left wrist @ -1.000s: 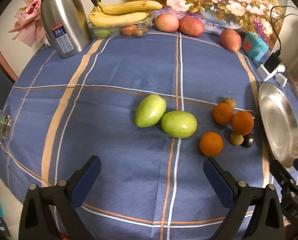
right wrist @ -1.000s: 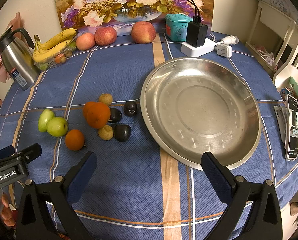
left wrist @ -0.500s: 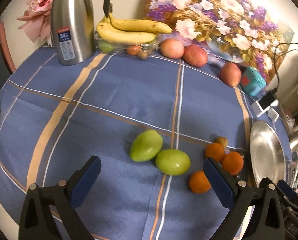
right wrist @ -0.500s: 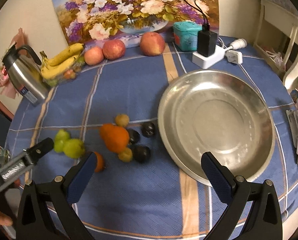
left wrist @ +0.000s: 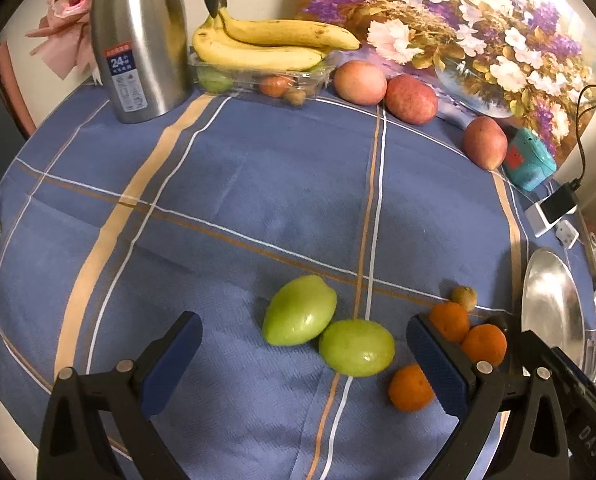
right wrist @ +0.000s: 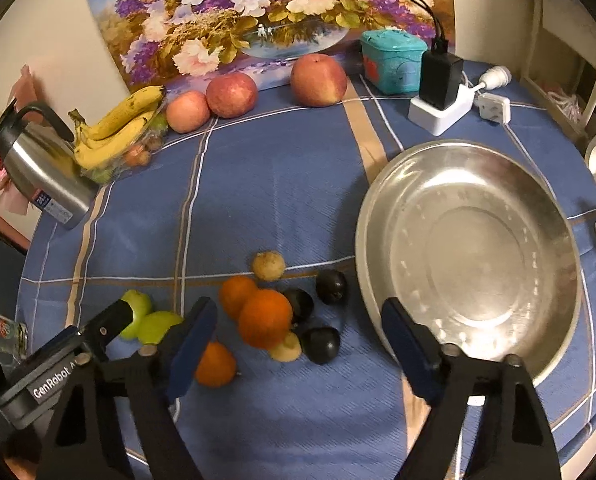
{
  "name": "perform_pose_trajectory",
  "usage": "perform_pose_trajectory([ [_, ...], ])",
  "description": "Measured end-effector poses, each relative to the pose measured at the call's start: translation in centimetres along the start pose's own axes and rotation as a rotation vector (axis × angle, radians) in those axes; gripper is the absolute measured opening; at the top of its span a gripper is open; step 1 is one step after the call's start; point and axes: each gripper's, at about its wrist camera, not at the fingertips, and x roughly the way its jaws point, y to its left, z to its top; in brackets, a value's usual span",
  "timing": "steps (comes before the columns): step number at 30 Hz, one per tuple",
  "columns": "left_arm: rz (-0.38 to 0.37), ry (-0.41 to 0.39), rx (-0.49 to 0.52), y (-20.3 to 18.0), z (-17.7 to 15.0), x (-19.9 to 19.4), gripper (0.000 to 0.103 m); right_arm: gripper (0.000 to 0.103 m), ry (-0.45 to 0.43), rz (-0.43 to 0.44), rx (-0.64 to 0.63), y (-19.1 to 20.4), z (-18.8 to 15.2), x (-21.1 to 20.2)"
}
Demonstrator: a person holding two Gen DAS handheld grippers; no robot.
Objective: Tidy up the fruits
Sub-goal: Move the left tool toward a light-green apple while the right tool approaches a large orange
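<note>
While nothing is gripped: both grippers hang spread and empty.
Left gripper [left wrist: 304, 354]: framing two green fruits [left wrist: 326, 332], likely first pick.
Right gripper [right wrist: 298, 338]: over oranges [right wrist: 257, 312] and plums [right wrist: 322, 312].
Dish [right wrist: 470, 248]: bare at 3 o'clock of the pile, seemingly the destination.

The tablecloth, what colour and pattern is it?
Blue tablecloth with crossing white, tan and brown stripes; the left wrist view shows it best.

Right claw [right wrist: 298, 338] gapes over oranges [right wrist: 264, 318]; steel basin [right wrist: 382, 216] lies beside.
</note>
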Motion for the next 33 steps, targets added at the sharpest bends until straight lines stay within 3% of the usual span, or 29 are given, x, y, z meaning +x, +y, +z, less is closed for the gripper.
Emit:
perform_pose_trajectory([
  [5, 0.015, 0.018, 0.011, -0.5, 0.6, 0.6, 0.102, 0.074, 0.002, 0.008, -0.002, 0.5, 0.8, 0.5],
  [7, 0.012, 0.026, 0.002, -0.4, 1.0, 0.8, 0.102, 0.065, 0.007, 0.014, -0.008, 0.8, 0.9, 0.8],
  [15, -0.006, 0.073, 0.011, -0.7, 1.3, 1.4, 0.089, 0.056, 0.028, 0.026, -0.033, 1.7, 0.9, 1.4],
  [23, -0.032, 0.126, 0.051, -1.8, 0.3, 2.3, 0.08, 0.052, 0.073, 0.033, -0.018, 1.3, 0.4, 2.2],
  [33, -0.007, 0.142, 0.077, -2.4, -0.3, 2.5, 0.079, 0.049, 0.111, 0.028, -0.031, 1.8, -0.1, 2.9],
])
